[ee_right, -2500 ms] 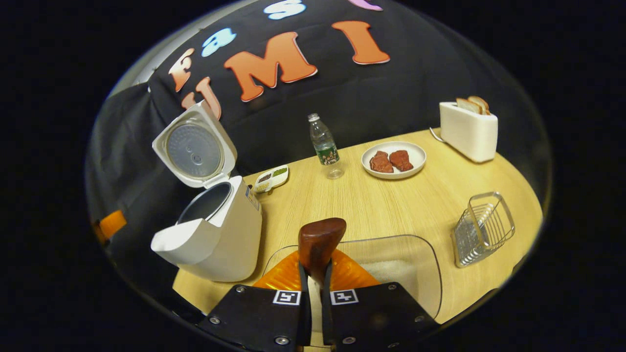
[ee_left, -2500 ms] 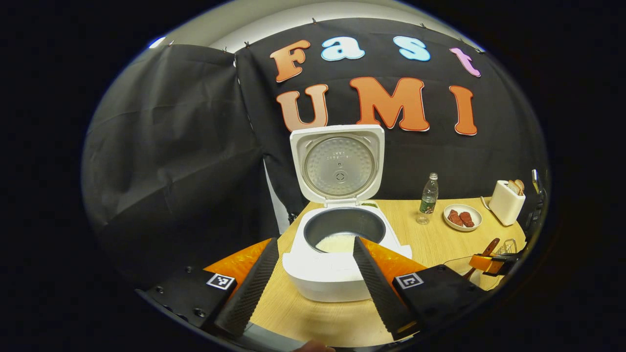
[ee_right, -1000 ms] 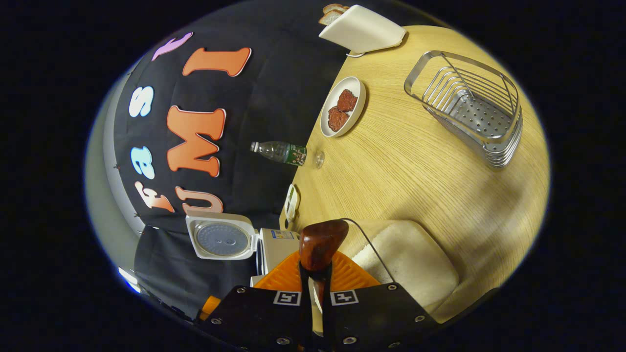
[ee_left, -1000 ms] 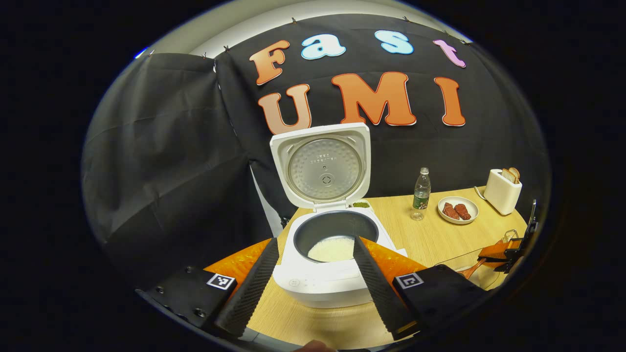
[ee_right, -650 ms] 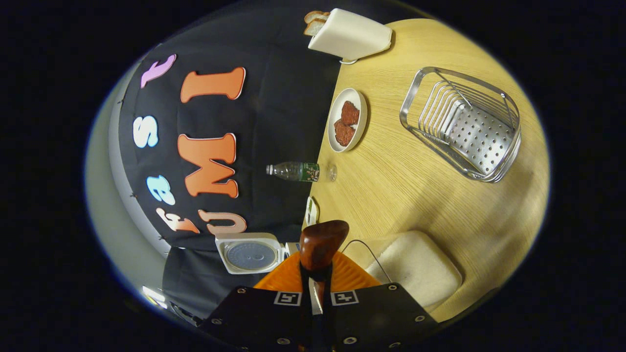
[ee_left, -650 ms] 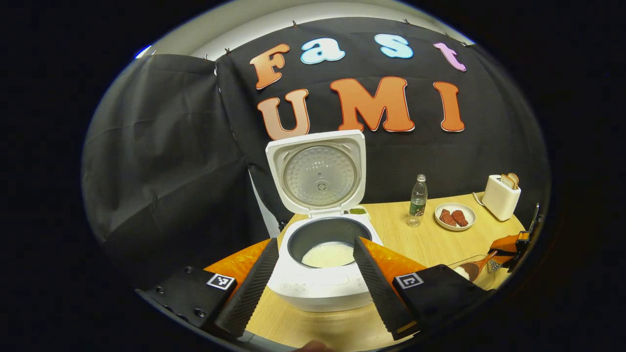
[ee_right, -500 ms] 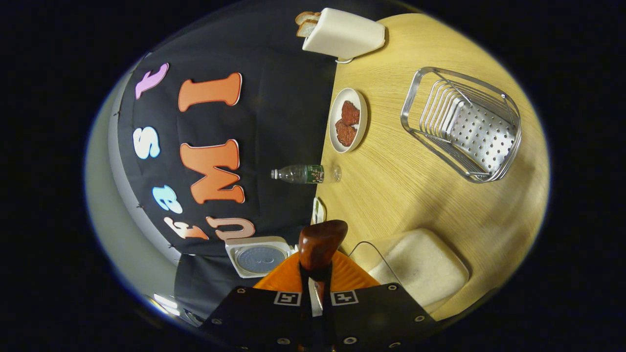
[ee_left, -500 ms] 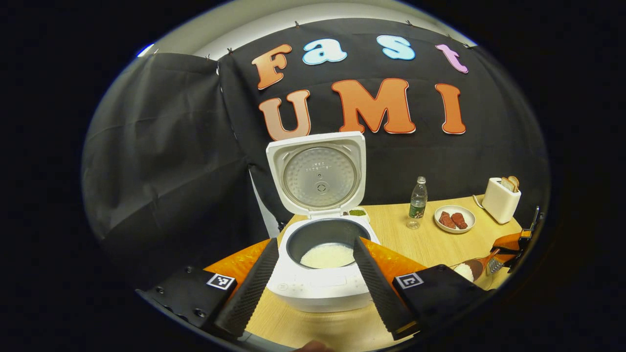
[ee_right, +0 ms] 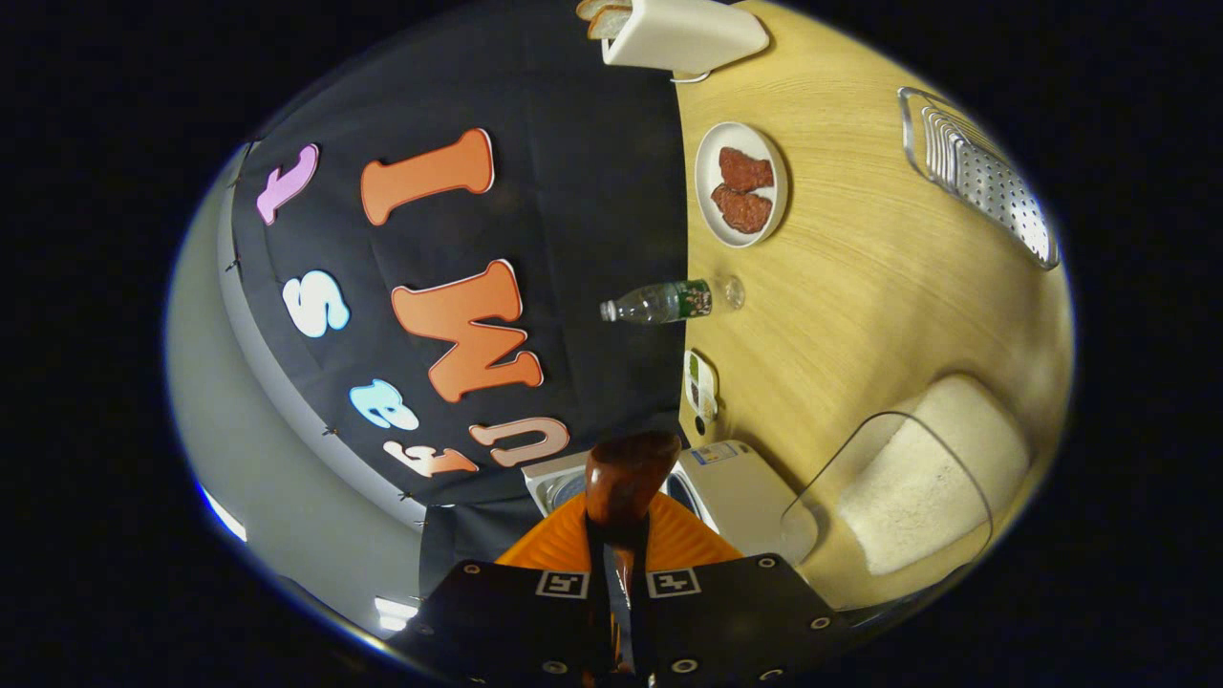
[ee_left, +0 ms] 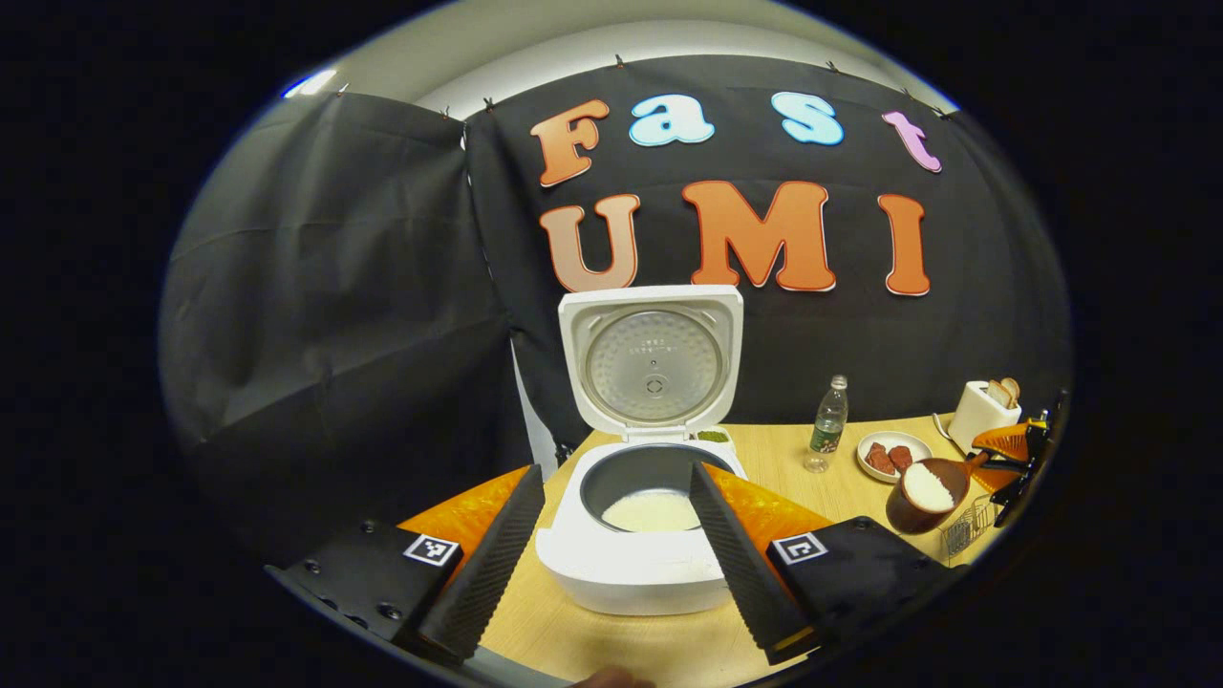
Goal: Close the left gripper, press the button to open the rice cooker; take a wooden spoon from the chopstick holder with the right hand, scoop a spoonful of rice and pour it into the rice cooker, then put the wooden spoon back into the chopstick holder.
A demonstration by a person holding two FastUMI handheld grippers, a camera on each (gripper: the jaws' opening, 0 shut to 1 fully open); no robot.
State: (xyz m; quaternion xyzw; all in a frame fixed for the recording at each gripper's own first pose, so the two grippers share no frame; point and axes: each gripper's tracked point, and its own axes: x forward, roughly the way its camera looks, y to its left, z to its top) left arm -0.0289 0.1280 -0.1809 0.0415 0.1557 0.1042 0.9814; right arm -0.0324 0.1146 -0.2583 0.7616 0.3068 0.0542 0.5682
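presently: right gripper [ee_right: 619,564], jaws clamped on wooden spoon [ee_left: 925,489], rice-laden bowl level against spilling; left gripper [ee_left: 611,564], jaws apart, idle before open rice cooker [ee_left: 650,545].

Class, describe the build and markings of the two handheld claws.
Left claw: black body with screws, a square black-and-white tag on each half, orange ribbed panels, two long fingers with ridged inner faces. Right claw: the same black body, paired tags, screws and orange ribbed panel.
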